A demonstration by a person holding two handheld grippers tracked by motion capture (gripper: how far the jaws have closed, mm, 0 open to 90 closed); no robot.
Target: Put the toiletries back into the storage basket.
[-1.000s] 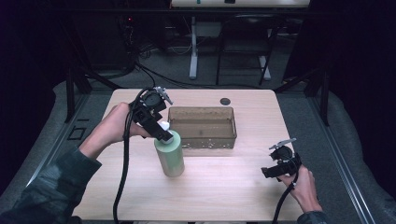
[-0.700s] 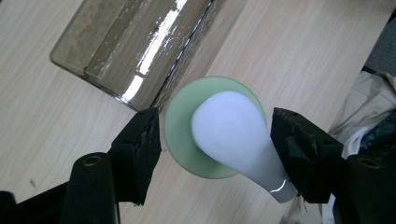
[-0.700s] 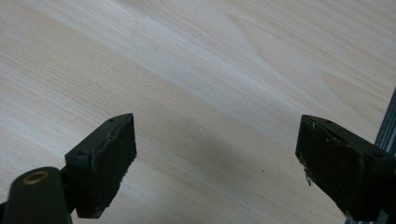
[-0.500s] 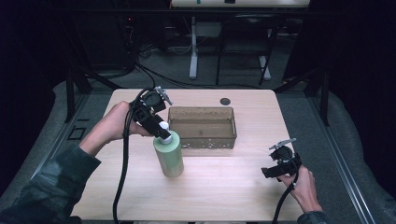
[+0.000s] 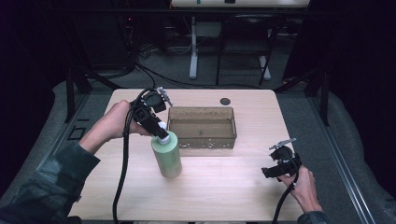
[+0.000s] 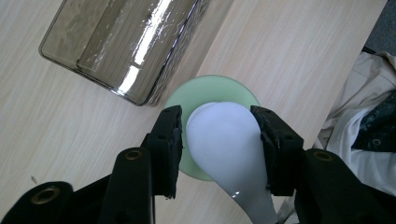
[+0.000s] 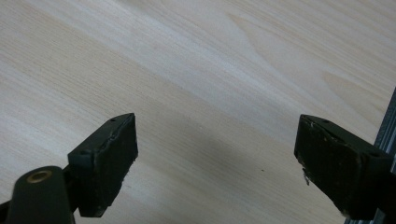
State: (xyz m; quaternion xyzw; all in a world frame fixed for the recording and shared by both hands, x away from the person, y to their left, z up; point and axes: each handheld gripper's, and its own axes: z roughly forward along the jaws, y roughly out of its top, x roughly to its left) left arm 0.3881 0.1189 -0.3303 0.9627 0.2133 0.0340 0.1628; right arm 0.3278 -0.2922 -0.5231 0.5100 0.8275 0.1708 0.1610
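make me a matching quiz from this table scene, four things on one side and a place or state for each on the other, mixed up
Things:
1. green bottle
2. clear bin
3. left hand-held gripper
4. right hand-held gripper

Places or states:
A. open above bare wood
B. standing upright on the table
C. empty, behind the bottle
D. jaws just closing, shut on the white cap

Pairs: 1-B, 2-C, 3-D, 4-A

Glossy plastic bottle (image 6: 212, 93) – matt wooden table (image 5: 219, 196) – shiny translucent bin (image 5: 201, 127).
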